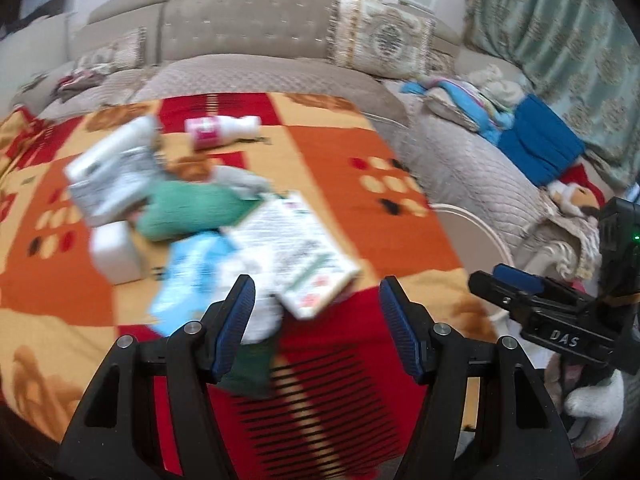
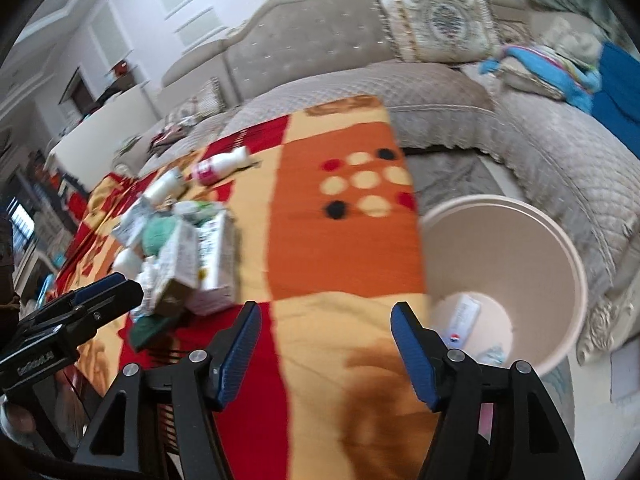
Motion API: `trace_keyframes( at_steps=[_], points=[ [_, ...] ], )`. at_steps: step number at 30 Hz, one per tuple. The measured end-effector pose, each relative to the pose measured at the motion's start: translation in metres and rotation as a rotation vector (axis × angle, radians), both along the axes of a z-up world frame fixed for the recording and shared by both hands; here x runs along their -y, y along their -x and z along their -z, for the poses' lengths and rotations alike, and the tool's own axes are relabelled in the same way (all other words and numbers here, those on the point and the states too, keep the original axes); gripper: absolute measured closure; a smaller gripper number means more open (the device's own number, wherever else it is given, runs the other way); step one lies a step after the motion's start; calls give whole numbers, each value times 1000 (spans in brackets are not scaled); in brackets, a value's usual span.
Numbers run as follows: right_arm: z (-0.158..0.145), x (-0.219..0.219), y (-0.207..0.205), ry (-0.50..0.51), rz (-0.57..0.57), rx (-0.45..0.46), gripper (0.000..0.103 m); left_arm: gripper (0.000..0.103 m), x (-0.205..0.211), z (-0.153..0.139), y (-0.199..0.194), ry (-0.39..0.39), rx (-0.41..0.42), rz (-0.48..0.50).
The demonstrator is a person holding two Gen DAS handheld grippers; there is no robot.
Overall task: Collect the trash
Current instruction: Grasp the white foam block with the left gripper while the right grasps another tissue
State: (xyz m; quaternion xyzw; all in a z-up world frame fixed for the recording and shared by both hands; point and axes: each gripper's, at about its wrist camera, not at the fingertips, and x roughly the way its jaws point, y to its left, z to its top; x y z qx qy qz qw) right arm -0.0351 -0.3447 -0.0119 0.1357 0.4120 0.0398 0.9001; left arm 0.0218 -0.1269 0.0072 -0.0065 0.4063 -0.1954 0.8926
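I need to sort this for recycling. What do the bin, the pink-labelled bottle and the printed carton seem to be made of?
Bin: probably plastic, with smooth, matte cream walls and a thin moulded rim.
Pink-labelled bottle: likely white opaque plastic, glossy, with a wrap label; blur leaves it uncertain.
Printed carton: looks like thin cardboard, with flat printed faces and sharp folded edges.

blanket (image 1: 352, 152): orange-red patchwork | sofa (image 1: 248, 28): grey, tufted | cushion (image 1: 380, 36): patterned | curtain (image 1: 560, 40): teal
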Motion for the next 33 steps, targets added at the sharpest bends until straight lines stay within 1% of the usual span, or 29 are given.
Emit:
trace_keyframes(
  at_steps=[3, 8, 12, 16, 23, 29, 33],
  points=[
    [-1, -22, -9, 6, -45, 1, 38, 39, -29, 1, -2, -8, 9, -48],
    [-4, -57, -22, 34, -113, 1, 38, 39, -72, 9, -11, 5, -8, -114],
    [-9, -83, -34, 65, -165, 8, 38, 39, -98, 17, -21, 18, -25, -162],
    [-9, -96, -45, 85, -190, -2, 38, 38, -116, 25, -34, 24, -36, -186],
    [-11, -110, -54, 83, -219, -12, 38, 37, -129, 39, -64, 9, -46, -210],
    [-20, -141, -52, 80, -320, 10, 38, 37, -131, 45, -88, 17, -48, -219],
    [-19, -159, -53, 69, -369, 15, 38, 37, -128, 52, -101, 11, -60, -201]
  ],
)
